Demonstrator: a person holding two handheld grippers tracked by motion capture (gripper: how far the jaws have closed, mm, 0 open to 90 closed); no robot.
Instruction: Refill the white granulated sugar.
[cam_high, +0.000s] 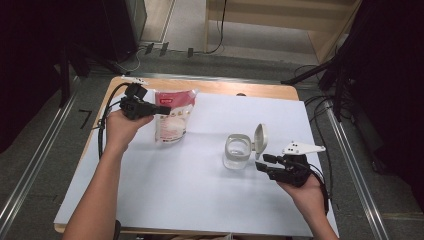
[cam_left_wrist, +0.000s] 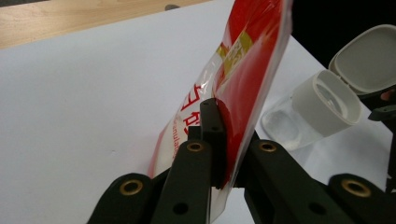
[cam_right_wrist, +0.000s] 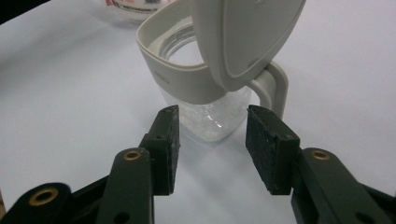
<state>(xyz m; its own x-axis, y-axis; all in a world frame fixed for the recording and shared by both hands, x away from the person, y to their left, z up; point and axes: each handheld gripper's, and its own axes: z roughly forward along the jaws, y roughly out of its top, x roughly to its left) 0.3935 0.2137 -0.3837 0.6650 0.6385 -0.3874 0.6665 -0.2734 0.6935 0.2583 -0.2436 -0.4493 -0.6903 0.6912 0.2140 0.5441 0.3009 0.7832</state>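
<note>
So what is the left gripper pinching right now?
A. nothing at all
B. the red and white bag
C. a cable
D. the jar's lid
B: in the left gripper view the left gripper has its black jaws pressed together on the edge of the red and white bag, while the clear jar stands apart with its lid flipped open.

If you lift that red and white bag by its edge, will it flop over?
Probably a bit. The bag is thin plastic film, pinched at one edge by the left gripper, so it should bend. Its filled bottom looks heavy and may sag. The glossy film might slip.
</note>
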